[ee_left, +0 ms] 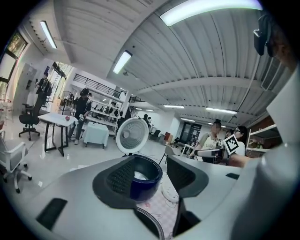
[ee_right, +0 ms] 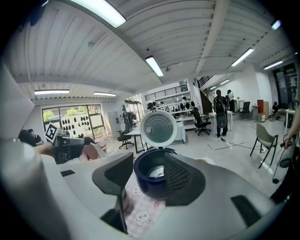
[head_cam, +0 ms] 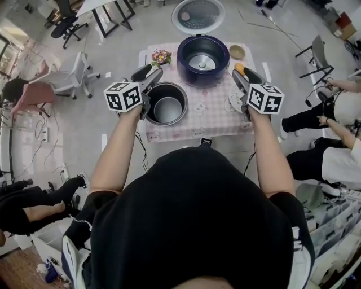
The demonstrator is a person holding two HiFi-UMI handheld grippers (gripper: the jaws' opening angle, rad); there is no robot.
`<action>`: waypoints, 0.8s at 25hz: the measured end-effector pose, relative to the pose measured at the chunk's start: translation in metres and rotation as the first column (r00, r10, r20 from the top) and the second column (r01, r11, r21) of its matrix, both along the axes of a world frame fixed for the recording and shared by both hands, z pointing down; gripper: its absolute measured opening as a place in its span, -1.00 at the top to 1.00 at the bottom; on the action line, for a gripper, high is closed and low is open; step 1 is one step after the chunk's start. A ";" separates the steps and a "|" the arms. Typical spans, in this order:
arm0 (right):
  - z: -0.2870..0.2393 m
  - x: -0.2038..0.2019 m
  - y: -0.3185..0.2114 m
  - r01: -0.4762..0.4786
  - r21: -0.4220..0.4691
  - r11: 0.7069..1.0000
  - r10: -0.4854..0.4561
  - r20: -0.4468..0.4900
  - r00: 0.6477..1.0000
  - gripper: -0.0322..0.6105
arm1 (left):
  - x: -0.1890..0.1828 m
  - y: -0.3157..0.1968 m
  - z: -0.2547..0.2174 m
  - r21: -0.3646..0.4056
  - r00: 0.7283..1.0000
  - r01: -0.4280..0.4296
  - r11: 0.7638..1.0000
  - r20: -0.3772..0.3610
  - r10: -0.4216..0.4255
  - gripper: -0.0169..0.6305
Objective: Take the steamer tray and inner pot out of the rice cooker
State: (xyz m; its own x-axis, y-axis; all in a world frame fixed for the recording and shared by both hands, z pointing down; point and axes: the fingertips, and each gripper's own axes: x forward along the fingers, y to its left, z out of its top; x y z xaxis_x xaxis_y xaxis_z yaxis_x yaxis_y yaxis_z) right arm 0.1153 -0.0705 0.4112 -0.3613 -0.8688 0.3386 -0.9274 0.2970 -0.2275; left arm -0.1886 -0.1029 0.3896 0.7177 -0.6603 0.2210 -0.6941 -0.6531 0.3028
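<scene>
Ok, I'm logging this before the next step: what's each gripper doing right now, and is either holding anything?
Left gripper: open, holding nothing.
Right gripper: open, holding nothing.

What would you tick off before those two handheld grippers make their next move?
1. Is the left gripper free? ok: its jaws are apart with nothing between them.
2. Is the right gripper free? ok: its jaws are apart and empty.
3. Is the inner pot out? ok: it stands upright on the tablecloth, left of the rice cooker.
4. Is the cooker emptied? ok: the lid is up and the heating plate is bare.
5. Is the steamer tray out? cannot tell: a white perforated piece lies on the cloth beneath the right gripper, mostly hidden.
</scene>
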 end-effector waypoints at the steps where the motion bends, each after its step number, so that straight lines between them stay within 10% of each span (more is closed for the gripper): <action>1: -0.002 0.000 0.002 -0.005 0.006 1.000 0.005 -0.005 1.000 0.25 | 0.001 0.000 -0.002 0.009 1.000 -0.005 1.000 0.005 0.005 0.22; 20: 0.006 0.003 0.011 -0.025 0.000 1.000 0.025 -0.015 1.000 0.25 | 0.017 0.007 0.006 0.023 0.997 -0.063 0.998 0.052 0.062 0.22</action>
